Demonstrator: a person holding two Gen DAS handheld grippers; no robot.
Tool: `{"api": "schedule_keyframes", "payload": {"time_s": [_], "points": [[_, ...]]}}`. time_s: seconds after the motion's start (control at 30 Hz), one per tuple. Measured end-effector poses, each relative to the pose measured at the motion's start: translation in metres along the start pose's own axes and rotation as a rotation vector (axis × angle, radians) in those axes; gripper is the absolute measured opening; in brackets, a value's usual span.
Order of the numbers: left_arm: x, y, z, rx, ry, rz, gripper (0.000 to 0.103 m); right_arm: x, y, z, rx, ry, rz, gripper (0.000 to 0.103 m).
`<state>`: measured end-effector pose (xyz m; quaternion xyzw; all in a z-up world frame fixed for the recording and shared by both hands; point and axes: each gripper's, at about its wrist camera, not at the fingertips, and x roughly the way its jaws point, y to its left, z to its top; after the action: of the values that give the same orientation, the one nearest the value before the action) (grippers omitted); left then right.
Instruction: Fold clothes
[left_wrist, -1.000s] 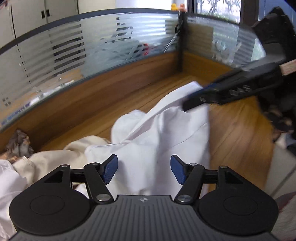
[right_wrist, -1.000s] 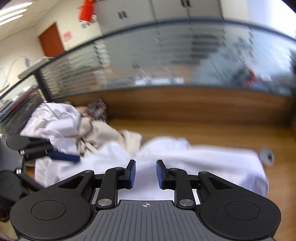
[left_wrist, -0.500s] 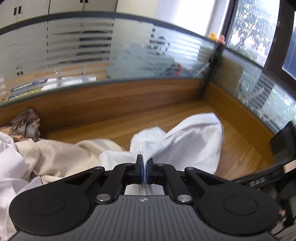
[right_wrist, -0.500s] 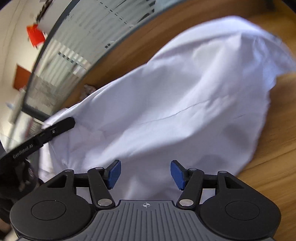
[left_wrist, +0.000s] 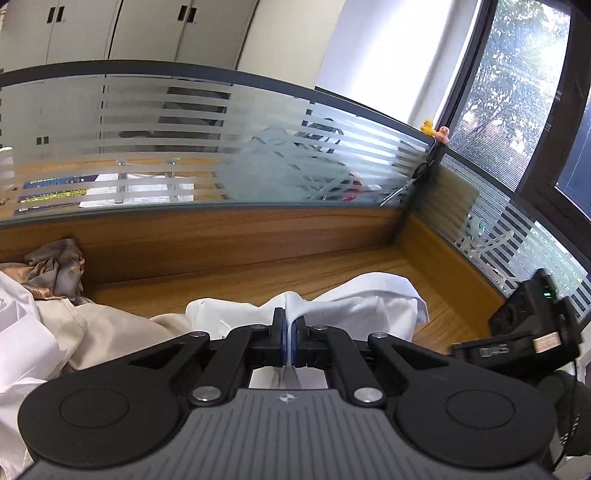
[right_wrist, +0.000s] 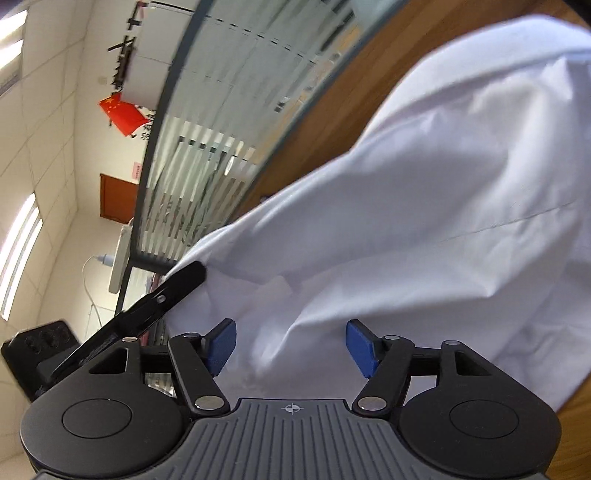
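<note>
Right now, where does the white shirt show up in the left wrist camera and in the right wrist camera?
Left wrist: the white shirt lies low centre on the wooden desk, a fold pinched by the left gripper.
Right wrist: it fills the centre and right, draped ahead of the right gripper, whose jaws are opening.
Shared landmark: the striped glass partition.

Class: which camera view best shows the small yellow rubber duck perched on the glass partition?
The left wrist view: the small yellow rubber duck sits on the partition's top corner beside a pink toy. The right wrist view shows none of it; white cloth fills that frame.
</note>
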<state>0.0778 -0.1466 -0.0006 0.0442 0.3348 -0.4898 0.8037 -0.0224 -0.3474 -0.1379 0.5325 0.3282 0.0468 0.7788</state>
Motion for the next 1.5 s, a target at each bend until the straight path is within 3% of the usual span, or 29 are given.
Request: {"api": "schedule_keyframes", "payload": {"time_s": [0.13, 0.2, 0.3, 0.33, 0.4, 0.43, 0.47, 0.57, 0.8, 0.97, 1.07, 1.3, 1.33, 1.4, 1.5], "points": [[0.000, 0.001, -0.003, 0.001, 0.004, 0.008, 0.002, 0.022, 0.003, 0.004, 0.047, 0.031, -0.018, 0.071], [-0.002, 0.002, -0.004, -0.012, 0.000, 0.005, 0.002, 0.024, 0.011, -0.001, 0.006, 0.029, -0.020, 0.074], [-0.003, 0.003, -0.006, -0.025, -0.005, 0.008, 0.001, 0.039, 0.027, 0.000, -0.085, 0.059, -0.091, 0.071], [-0.004, 0.004, -0.007, -0.025, -0.008, 0.011, 0.001, 0.044, 0.031, -0.001, -0.124, 0.065, -0.119, 0.066], [-0.003, 0.005, -0.009, -0.023, -0.010, 0.028, 0.001, 0.052, 0.037, -0.004, -0.203, 0.074, -0.191, 0.034], [-0.003, 0.006, -0.010, -0.022, -0.010, 0.039, 0.001, 0.055, 0.039, -0.006, -0.243, 0.079, -0.228, 0.028], [-0.003, 0.007, -0.010, -0.022, -0.014, 0.049, 0.001, 0.048, 0.039, -0.006, -0.236, 0.049, -0.237, 0.014], [-0.006, 0.009, -0.009, -0.028, -0.028, 0.080, 0.001, 0.024, 0.038, -0.008, -0.210, -0.043, -0.261, 0.006], [-0.017, -0.004, 0.000, -0.019, -0.074, 0.048, 0.001, -0.084, 0.036, -0.012, -0.134, -0.295, -0.268, 0.005], [-0.023, -0.025, 0.009, 0.010, -0.075, -0.026, 0.001, -0.152, 0.050, -0.021, -0.093, -0.387, -0.246, 0.004], [-0.016, -0.034, 0.005, 0.002, -0.041, -0.076, 0.001, -0.170, 0.062, -0.029, -0.116, -0.420, -0.271, 0.005], [0.021, -0.048, -0.034, 0.049, 0.063, -0.084, 0.001, -0.161, 0.036, -0.023, -0.231, -0.322, -0.486, 0.007], [0.025, -0.049, -0.038, 0.056, 0.071, -0.075, 0.001, -0.158, 0.031, -0.023, -0.239, -0.300, -0.502, 0.008], [0.031, -0.049, -0.046, 0.068, 0.085, -0.057, 0.001, -0.151, 0.022, -0.022, -0.266, -0.261, -0.537, 0.019], [0.038, -0.046, -0.053, 0.063, 0.090, -0.038, 0.002, -0.148, 0.015, -0.021, -0.301, -0.213, -0.538, 0.022]]}}
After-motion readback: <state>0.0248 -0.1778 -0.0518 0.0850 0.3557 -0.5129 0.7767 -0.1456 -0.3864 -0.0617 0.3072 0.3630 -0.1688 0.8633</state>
